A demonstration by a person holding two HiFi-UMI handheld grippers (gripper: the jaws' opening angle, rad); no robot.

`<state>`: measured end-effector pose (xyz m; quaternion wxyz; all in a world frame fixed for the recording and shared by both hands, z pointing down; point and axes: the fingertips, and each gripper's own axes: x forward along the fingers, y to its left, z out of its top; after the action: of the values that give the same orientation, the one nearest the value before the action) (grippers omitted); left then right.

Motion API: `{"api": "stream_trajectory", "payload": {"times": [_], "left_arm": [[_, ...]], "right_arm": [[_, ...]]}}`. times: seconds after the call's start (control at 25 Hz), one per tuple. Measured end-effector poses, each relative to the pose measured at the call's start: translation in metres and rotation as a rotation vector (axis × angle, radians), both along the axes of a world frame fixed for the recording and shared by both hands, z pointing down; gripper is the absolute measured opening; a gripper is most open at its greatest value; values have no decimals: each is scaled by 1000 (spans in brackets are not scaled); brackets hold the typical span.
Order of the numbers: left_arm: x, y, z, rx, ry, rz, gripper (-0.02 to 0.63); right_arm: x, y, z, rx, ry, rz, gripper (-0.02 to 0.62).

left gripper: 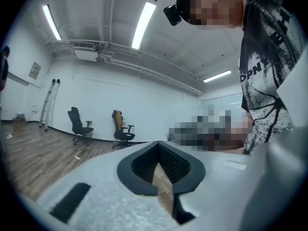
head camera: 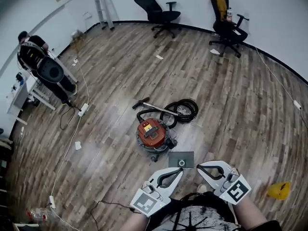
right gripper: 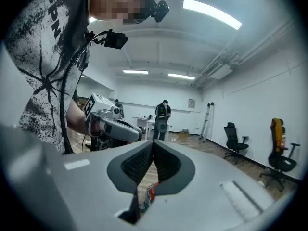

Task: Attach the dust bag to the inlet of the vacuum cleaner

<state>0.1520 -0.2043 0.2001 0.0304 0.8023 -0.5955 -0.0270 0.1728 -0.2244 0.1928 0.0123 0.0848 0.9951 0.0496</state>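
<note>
Vacuum cleaner [head camera: 152,134]: round canister with a red-orange top, a dark handle across it and a grey lower body; upright on the wooden floor [head camera: 231,105], near the middle of the room.
Hose [head camera: 183,110]: black, coiled in loops on the floor just behind the canister, one end curving round to its side.
Wand [head camera: 156,108]: pale tube with a dark head at its left end, lying flat across the hose.
Dust bag [head camera: 181,158]: flat, dark grey, roughly square, with a small round opening ringed in a lighter tone near its front edge; lying flat on the floor just beside the canister's near right side, not mounted on the cleaner.
Inlet: not distinguishable on the canister.
</note>
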Motion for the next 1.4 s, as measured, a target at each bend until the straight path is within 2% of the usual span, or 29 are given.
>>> {"api": "stream_trajectory", "payload": {"times": [0.04, 0.12, 0.16, 0.24, 0.28, 0.44, 0.52, 0.56, 0.72, 0.84, 0.88, 1.04, 1.16, 1.28, 1.4], "left_arm": [[7, -3, 2, -12, 2, -36, 0], [17, -6, 1, -18, 8, -105, 0], [18, -6, 0, -19, 9, -140, 0], [18, -6, 1, -25, 8, -208, 0], [17, -4, 2, -28, 6, -239, 0], [15, 3, 2, -32, 4, -329, 0], [12, 5, -3, -23, 0, -349, 0], [10, 6, -5, -22, -8, -350, 0], [-8, 12, -3, -44, -53, -319, 0], [-19, 25, 21, -188, -210, -206, 0], [-24, 27, 23, -199, -227, -183, 0], [-40, 31, 24, -174, -206, -133, 0], [-48, 36, 29, -187, -225, -74, 0], [-57, 44, 33, -191, -219, -42, 0], [-64, 42, 41, -201, -213, -45, 0]], "right_arm": [[8, -4, 6, 23, 34, -43, 5], [23, -10, 31, 96, 174, -132, 5], [24, -12, 33, 90, 173, -164, 5], [15, -13, 12, -1, 26, -198, 5], [12, -12, 6, -29, -14, -216, 5], [8, -10, 13, -25, 5, -286, 5], [8, -12, 22, 26, 72, -311, 5], [7, -12, 25, 46, 98, -315, 5], [-9, -13, 5, -1, -5, -260, 5], [-19, -11, 7, 10, 0, -217, 5], [-23, -10, 7, 11, 6, -200, 5], [-37, -5, 10, 39, 32, -133, 5], [-42, -7, 22, 82, 108, -72, 5], [-30, -10, 55, 221, 327, -73, 5], [-26, -12, 71, 258, 377, -80, 5]]}}
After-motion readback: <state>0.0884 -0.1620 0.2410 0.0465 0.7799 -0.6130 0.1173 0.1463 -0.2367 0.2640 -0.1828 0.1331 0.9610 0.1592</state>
